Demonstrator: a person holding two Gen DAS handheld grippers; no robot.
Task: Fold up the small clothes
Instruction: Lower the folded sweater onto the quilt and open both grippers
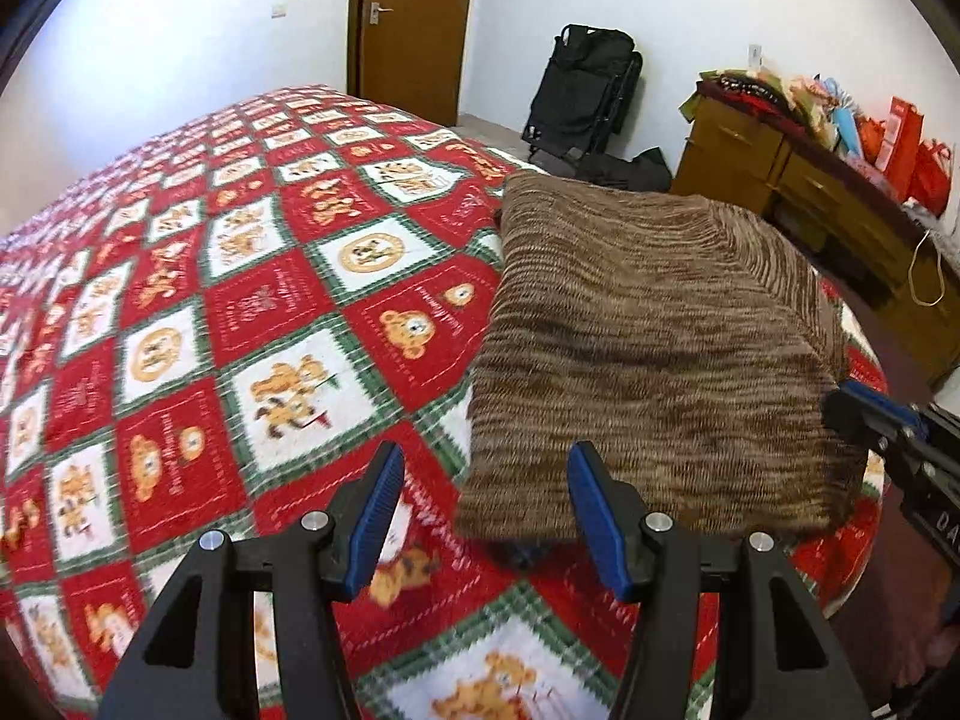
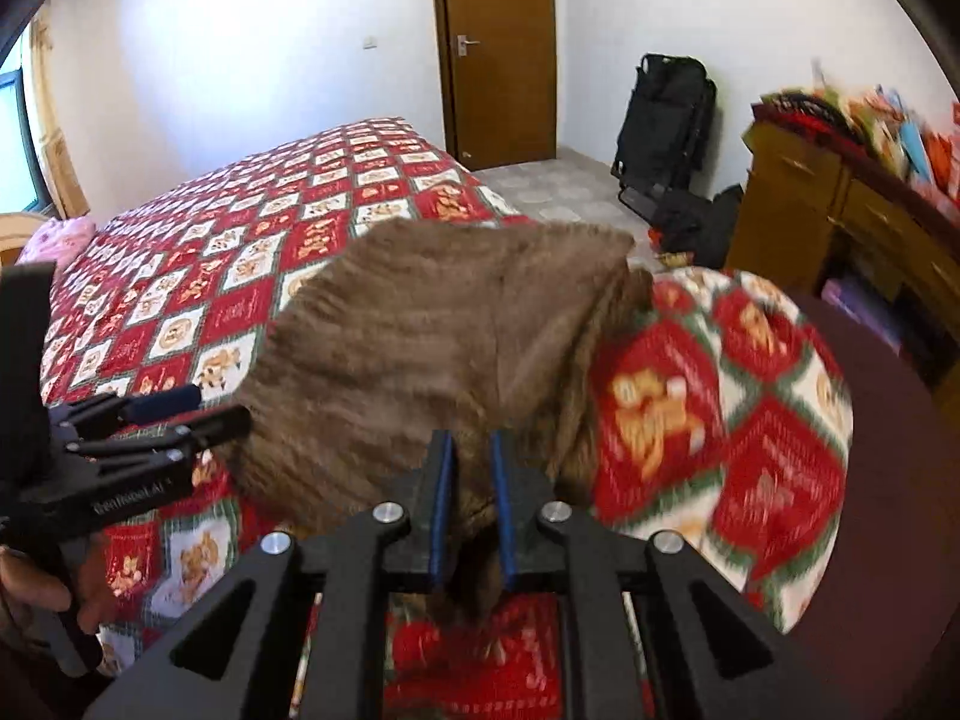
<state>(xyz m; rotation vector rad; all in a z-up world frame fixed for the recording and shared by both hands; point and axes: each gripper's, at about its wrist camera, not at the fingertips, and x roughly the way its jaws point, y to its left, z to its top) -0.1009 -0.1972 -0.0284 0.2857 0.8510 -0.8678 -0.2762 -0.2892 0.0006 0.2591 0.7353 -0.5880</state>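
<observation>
A brown striped knit garment (image 1: pixel 648 348) lies folded on the red, white and green teddy-bear bedspread (image 1: pixel 252 312), near the bed's right corner. My left gripper (image 1: pixel 486 468) is open and empty, just above the garment's near left corner. In the right wrist view the garment (image 2: pixel 432 336) runs into my right gripper (image 2: pixel 471 450), whose blue pads are shut on its near edge. The left gripper (image 2: pixel 210 408) shows at the left of that view, beside the garment. The right gripper (image 1: pixel 858 414) shows at the garment's right edge in the left wrist view.
A brown door (image 1: pixel 414 18) and white walls stand behind the bed. A black folded stroller (image 1: pixel 582 90) leans on the wall. A wooden dresser (image 1: pixel 798 180) piled with bags stands at the right. A pink item (image 2: pixel 60 237) lies at the bed's far left.
</observation>
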